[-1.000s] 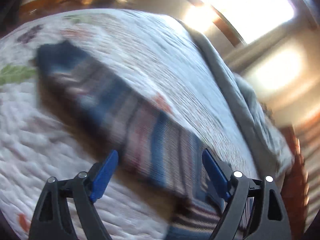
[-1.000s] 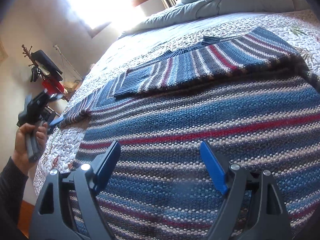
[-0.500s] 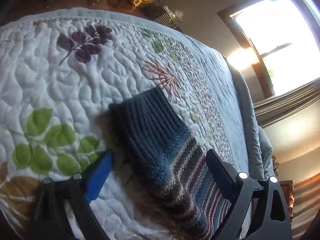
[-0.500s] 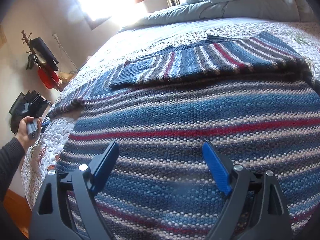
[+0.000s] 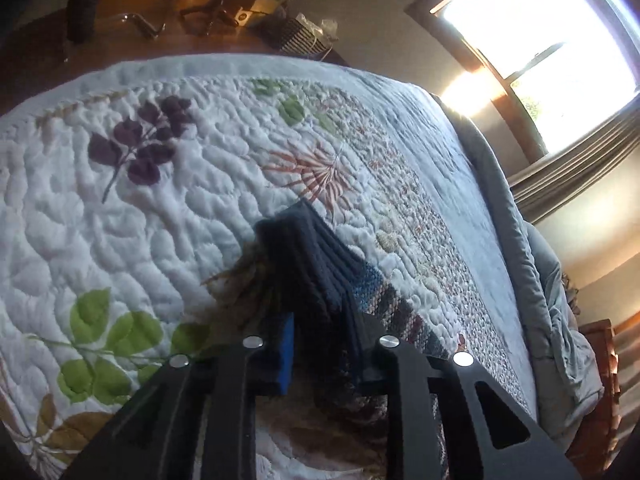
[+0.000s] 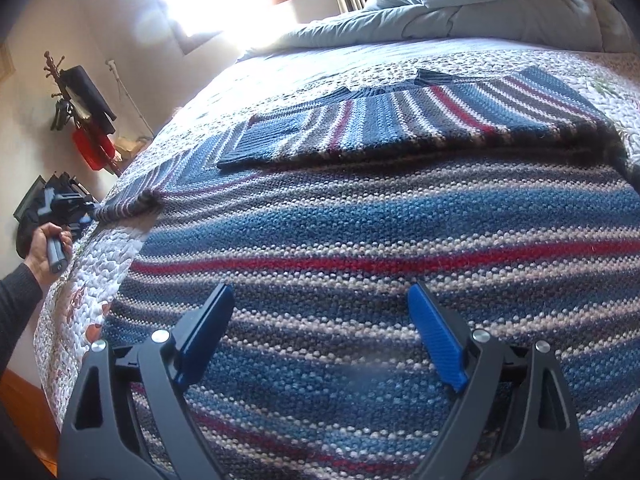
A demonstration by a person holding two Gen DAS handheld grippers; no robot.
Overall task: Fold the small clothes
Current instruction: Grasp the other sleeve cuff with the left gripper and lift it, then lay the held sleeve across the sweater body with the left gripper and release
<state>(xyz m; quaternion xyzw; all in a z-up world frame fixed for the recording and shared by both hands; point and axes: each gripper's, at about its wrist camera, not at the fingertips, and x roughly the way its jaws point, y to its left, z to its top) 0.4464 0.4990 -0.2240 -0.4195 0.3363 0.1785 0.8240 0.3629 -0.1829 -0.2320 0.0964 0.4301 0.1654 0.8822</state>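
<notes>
On the quilt [image 5: 120, 220], left claw [image 5: 320, 356] closing, clamped on sweater [image 6: 360, 240] cuff, right claw [image 6: 320, 332] opening, nothing between.

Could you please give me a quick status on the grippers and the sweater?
Left gripper closing on the sleeve cuff. Right gripper opening, empty, over the striped sweater. Other sleeve already folded in. Quilt clear of obstructions.

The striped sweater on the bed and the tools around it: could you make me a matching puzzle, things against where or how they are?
Things:
1. left gripper
2. right gripper
3. striped sweater
4. grey duvet

States:
A. bunched at the far end of the bed
B. closing on the sleeve cuff
C. jaws apart above the knit
D. spread on the quilt

Pairs: 1-B, 2-C, 3-D, 4-A
</notes>
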